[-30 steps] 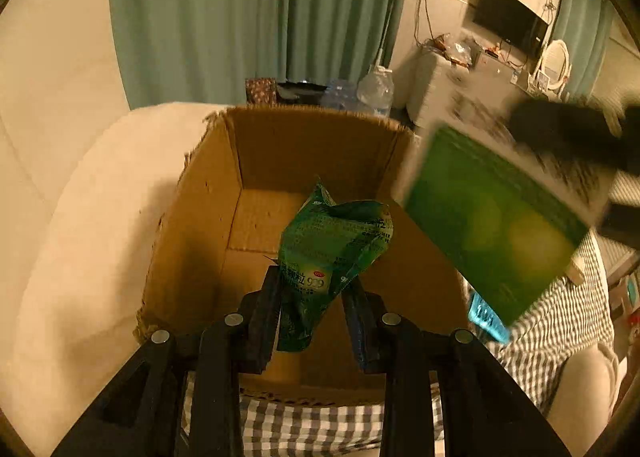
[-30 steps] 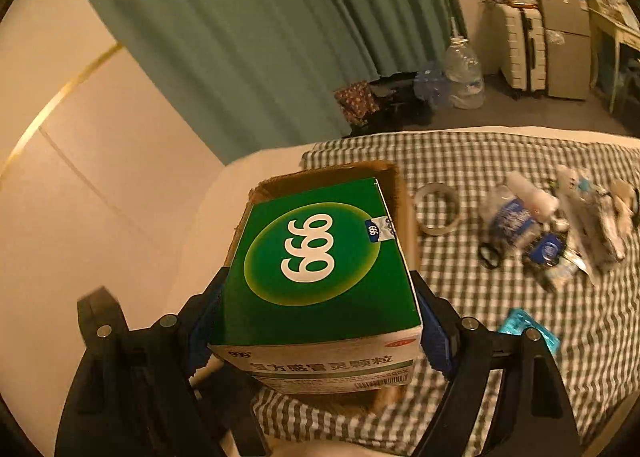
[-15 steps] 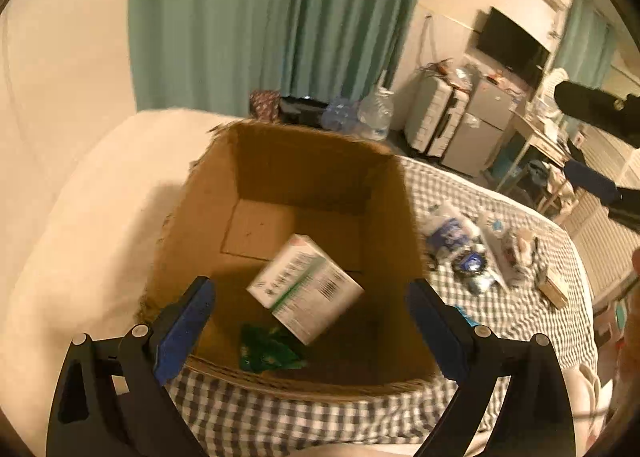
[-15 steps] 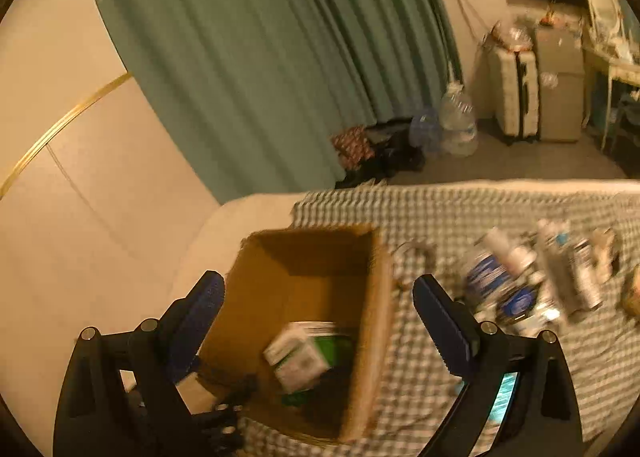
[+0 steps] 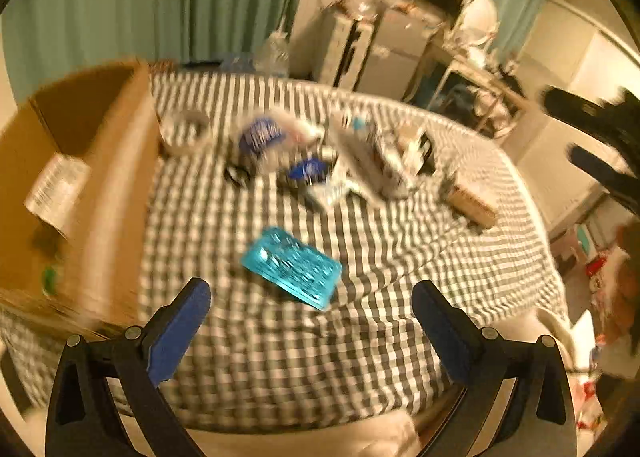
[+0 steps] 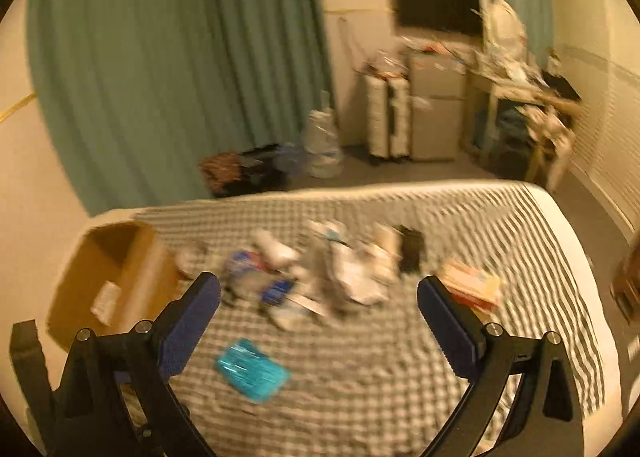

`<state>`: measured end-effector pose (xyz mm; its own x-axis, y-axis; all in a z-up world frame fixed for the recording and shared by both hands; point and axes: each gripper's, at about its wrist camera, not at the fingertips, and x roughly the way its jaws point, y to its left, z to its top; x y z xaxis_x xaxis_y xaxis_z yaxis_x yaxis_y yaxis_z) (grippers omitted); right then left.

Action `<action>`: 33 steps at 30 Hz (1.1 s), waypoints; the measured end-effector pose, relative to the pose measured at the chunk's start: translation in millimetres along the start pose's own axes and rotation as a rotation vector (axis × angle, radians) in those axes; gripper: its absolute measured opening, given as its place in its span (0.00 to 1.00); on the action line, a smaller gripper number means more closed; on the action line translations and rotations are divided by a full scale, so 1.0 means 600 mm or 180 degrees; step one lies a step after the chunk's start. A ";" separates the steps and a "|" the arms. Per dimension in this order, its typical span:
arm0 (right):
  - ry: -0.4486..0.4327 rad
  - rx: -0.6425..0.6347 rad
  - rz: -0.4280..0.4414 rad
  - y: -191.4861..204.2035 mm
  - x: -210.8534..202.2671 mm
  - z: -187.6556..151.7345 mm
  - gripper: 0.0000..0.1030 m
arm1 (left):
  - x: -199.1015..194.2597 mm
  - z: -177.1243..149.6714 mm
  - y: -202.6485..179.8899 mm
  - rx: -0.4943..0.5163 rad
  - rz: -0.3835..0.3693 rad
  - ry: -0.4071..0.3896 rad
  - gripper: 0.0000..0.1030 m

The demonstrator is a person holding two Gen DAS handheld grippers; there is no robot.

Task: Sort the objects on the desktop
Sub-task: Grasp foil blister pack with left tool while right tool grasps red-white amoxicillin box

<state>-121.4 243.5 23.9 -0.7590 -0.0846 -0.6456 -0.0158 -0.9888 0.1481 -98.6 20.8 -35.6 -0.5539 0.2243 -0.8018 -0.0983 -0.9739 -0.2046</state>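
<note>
Inside the cardboard box (image 5: 100, 177), a white label (image 5: 56, 187) shows only unreadable blurred print.

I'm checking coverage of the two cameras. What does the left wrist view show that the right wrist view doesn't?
Only the left view: the other tongs at its right edge, and something green deep inside the cardboard box. Only the right view: the floor with a water jug and the table's far edge. Both: the box, the teal packet, the cluttered pile on checked cloth, and their own tongs opening with nothing between them.
</note>
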 end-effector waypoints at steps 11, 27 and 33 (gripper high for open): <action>0.0346 0.0572 -0.0286 -0.211 0.104 -0.044 0.96 | 0.159 -0.029 0.004 -0.1067 0.0787 0.0460 1.00; 0.1055 -0.1761 0.0066 -0.251 0.299 -0.034 0.96 | 0.247 -0.015 0.006 -0.1207 0.1130 0.0688 0.68; 0.1391 -0.2139 0.0015 -0.254 0.378 -0.045 0.96 | 0.231 -0.019 0.004 -0.1163 0.0945 0.0798 0.56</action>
<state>-273.5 371.5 -165.5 -0.4321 0.0083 -0.9018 0.4878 -0.8389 -0.2415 -166.1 50.0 -153.5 -0.2950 -0.0142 -0.9554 0.3519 -0.9312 -0.0948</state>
